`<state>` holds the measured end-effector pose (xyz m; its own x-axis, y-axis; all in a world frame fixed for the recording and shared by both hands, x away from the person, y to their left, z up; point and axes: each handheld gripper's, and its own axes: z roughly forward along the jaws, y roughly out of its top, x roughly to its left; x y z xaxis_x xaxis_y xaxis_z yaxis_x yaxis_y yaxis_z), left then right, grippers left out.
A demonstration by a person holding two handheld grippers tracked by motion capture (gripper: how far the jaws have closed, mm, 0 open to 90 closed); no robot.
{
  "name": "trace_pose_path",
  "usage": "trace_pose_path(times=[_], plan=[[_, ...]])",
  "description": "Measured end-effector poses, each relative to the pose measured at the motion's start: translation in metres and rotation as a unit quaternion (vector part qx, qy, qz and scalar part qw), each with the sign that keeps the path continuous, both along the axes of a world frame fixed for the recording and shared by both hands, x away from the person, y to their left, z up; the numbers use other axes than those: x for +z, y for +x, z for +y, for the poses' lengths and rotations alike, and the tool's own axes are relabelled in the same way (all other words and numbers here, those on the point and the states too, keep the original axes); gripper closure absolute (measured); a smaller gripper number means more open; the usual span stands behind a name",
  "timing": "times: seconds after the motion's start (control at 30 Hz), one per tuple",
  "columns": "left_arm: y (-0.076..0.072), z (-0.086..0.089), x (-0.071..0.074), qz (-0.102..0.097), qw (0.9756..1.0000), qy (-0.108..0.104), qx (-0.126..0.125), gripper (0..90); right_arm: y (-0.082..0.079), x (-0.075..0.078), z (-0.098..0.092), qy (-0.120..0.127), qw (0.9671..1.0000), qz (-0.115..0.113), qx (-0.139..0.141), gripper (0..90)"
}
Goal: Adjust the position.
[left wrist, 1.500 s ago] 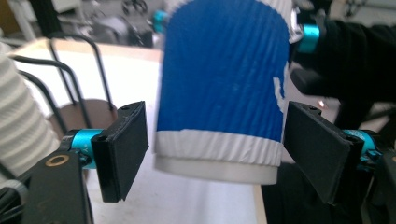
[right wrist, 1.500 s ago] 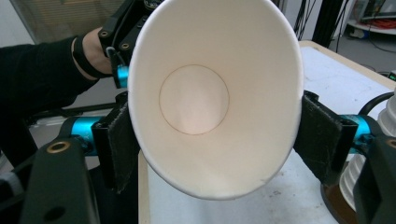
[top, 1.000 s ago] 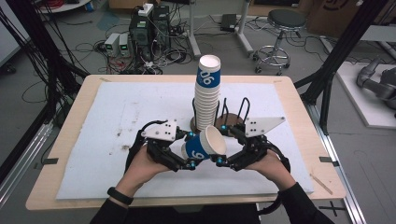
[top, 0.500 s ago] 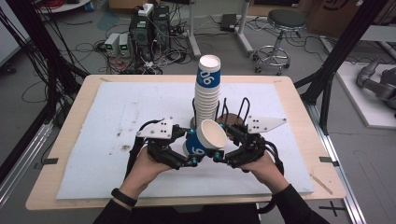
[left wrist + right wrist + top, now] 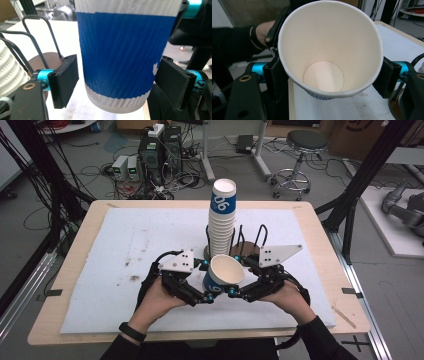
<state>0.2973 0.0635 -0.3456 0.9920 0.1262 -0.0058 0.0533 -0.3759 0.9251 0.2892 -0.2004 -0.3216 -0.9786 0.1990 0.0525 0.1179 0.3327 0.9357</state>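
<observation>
A blue and white ribbed paper cup (image 5: 224, 273) hangs above the white mat between my two grippers, its mouth turned up toward the high camera. My left gripper (image 5: 207, 283) has just been opening. Its pads (image 5: 65, 80) stand a little off the cup's blue wall (image 5: 120, 50), near the base. My right gripper (image 5: 235, 276) has just been closing, and its pads (image 5: 277, 77) press on the cup (image 5: 329, 50) below the rim, which looks slightly oval. Behind the hands a tall stack of the same cups (image 5: 222, 217) stands on a round brown holder (image 5: 251, 249) with black wire loops.
A white mat (image 5: 125, 250) covers most of the wooden table (image 5: 90, 212). The stack (image 5: 10, 70) and the holder's wires (image 5: 37, 32) are close behind the cup. A stool (image 5: 302, 142) and electronics (image 5: 157, 150) stand on the floor beyond the table.
The cup has swung from lying sideways to mouth up. The left jaws have parted from it and the right jaws have closed on it. Both hands have stayed about where they were.
</observation>
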Motion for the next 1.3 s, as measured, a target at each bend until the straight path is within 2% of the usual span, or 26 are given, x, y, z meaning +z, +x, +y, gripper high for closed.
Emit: trace_pose_path(times=[0.07,0.17,0.2,0.23,0.33,0.47,0.53,0.8,0.87,0.93,1.0,1.2,1.3], plan=[[0.000,-0.002,-0.002,0.002,0.9999,-0.004,-0.011,27.4,-0.001,0.001,0.001,-0.002,1.0000,-0.004,0.001,24.9],[0.001,-0.002,-0.005,0.009,0.9993,-0.031,-0.017,28.3,-0.002,0.001,0.002,0.008,1.0000,-0.001,-0.001,21.2],[0.001,-0.002,-0.007,0.010,0.9985,-0.051,-0.016,28.4,-0.002,0.001,0.002,0.017,0.9998,0.002,-0.004,20.4],[0.001,-0.002,-0.008,0.011,0.9978,-0.062,-0.018,28.5,-0.002,0.001,0.001,0.034,0.9993,0.011,-0.006,19.9],[0.000,-0.002,-0.008,0.005,0.9972,-0.074,-0.013,28.7,-0.002,0.000,0.001,0.069,0.9973,0.025,-0.004,19.2],[0.000,-0.003,-0.010,0.009,0.9952,-0.097,-0.014,28.8,-0.004,0.000,0.003,0.094,0.9952,0.024,-0.012,18.8],[0.000,-0.003,-0.011,0.010,0.9953,-0.096,-0.014,28.9,-0.005,0.000,0.004,0.099,0.9949,0.016,-0.015,18.8],[0.001,-0.004,-0.014,0.013,0.9954,-0.094,-0.015,28.9,-0.005,-0.002,0.006,0.097,0.9951,0.010,-0.018,21.3],[0.000,-0.004,-0.012,0.015,0.9957,-0.091,-0.011,28.2,-0.006,-0.002,0.006,0.096,0.9953,0.006,-0.017,21.5],[-0.001,-0.005,-0.009,0.019,0.9956,-0.091,-0.001,23.7,-0.005,-0.003,0.006,0.096,0.9952,0.004,-0.018,21.6],[-0.003,-0.006,-0.005,0.011,0.9960,-0.088,0.002,20.4,-0.005,-0.003,0.007,0.095,0.9953,0.005,-0.018,21.6],[-0.007,-0.009,0.001,0.007,0.9957,-0.093,0.005,19.7,-0.007,-0.005,0.010,0.092,0.9957,0.003,-0.013,21.8],[-0.006,-0.009,0.001,0.012,0.9951,-0.097,0.006,20.1,-0.007,-0.006,0.012,0.087,0.9962,0.002,-0.010,22.5]])
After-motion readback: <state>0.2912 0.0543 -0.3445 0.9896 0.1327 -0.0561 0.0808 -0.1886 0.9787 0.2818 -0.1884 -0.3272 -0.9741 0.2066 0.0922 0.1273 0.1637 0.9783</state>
